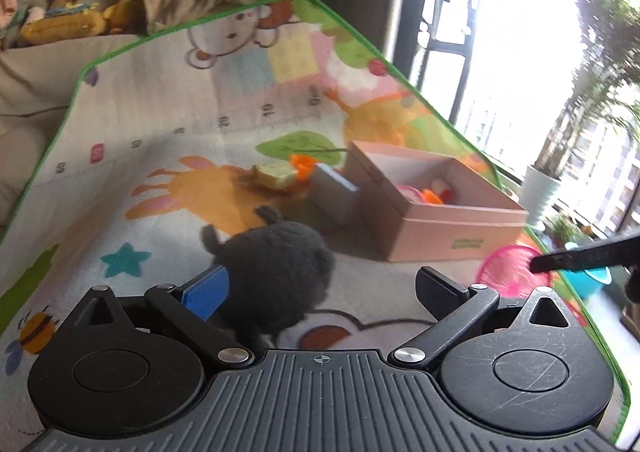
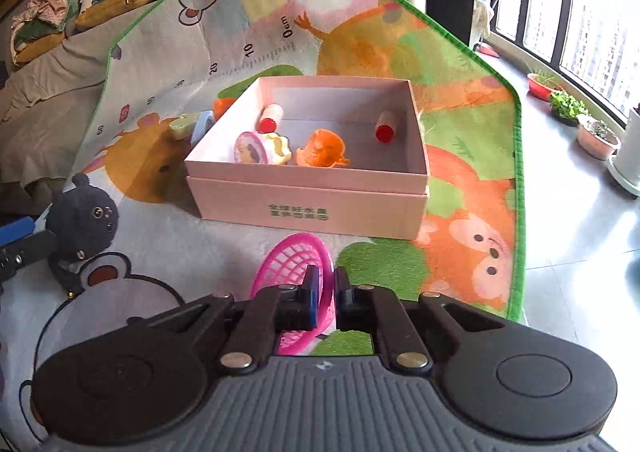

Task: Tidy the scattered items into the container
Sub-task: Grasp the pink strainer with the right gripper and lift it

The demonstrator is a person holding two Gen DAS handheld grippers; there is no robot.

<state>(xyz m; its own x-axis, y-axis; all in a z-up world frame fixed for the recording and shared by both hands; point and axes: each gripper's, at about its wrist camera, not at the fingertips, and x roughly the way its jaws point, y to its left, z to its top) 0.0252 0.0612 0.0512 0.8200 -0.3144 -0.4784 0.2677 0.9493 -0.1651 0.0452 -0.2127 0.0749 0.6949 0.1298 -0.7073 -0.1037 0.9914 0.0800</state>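
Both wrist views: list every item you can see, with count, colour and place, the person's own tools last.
box: one, pink, open, on the play mat
play mat: one, cartoon print with green edge, on the floor
red-capped cylinders: two, beige, inside the box
orange cup: one, on its side inside the box
round pink-faced toy: one, inside the box, against its front wall
plush toy: one, dark grey, on the mat left of the box
small toys: several, green, orange, grey-blue, on the mat behind the box
basket: one, pink mesh
potted plants: several, along the window
left tool: open, around the plush
right tool: shut on the basket rim
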